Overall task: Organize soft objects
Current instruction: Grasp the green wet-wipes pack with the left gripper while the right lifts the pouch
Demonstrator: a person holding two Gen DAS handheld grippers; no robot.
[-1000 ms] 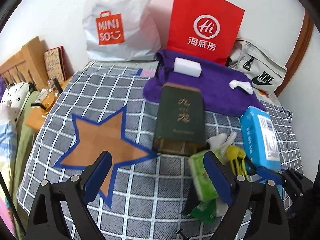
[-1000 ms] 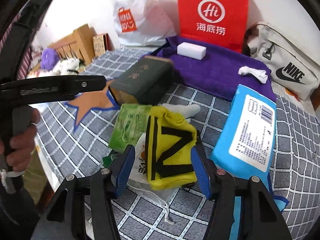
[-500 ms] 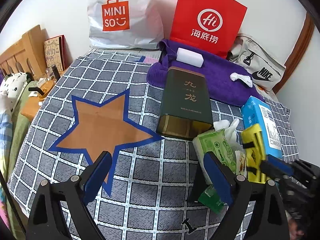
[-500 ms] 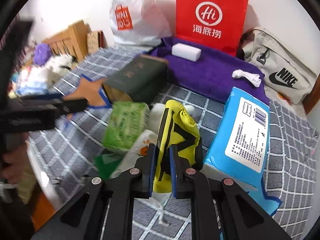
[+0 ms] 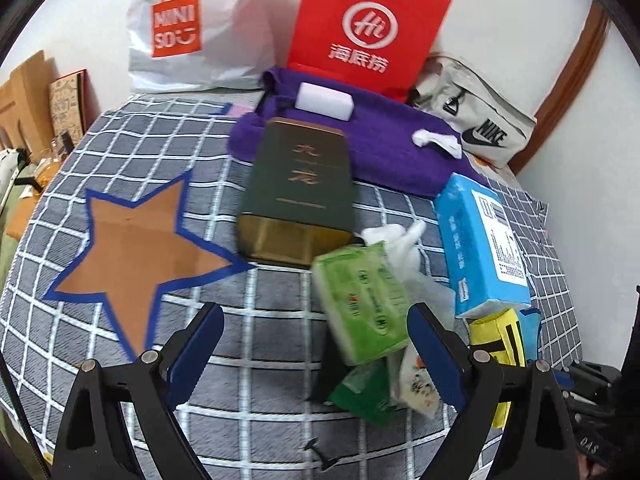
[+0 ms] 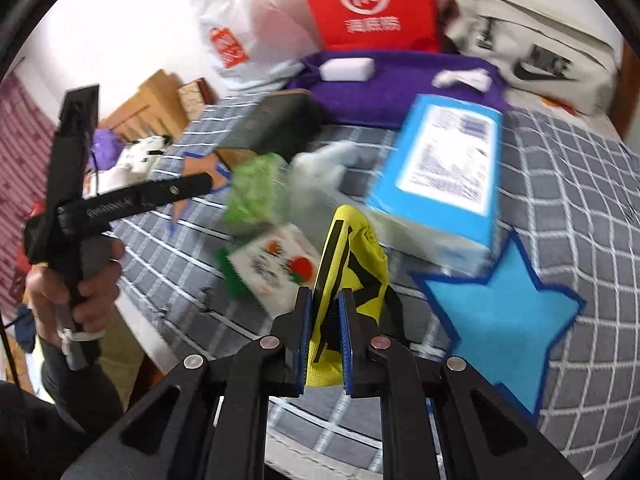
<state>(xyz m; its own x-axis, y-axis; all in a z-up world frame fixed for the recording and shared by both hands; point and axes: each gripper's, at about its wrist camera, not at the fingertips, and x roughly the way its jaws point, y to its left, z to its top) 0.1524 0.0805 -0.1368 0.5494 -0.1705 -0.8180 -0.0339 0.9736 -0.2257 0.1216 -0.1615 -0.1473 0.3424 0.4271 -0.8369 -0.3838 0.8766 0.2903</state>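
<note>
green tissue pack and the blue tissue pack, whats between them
In the left wrist view, crumpled white tissue lies between the green tissue pack and the blue tissue pack.

Left claw (image 5: 316,354): black linkage arms, blue pads, silver screws (right claw (image 6: 325,330) identical); bare-skinned hand (image 6: 74,280).

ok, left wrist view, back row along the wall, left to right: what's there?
White Miniso bag → red paper bag → grey Nike bag. In front of them, the purple towel carries a white block, then a crumpled white tissue.
</note>
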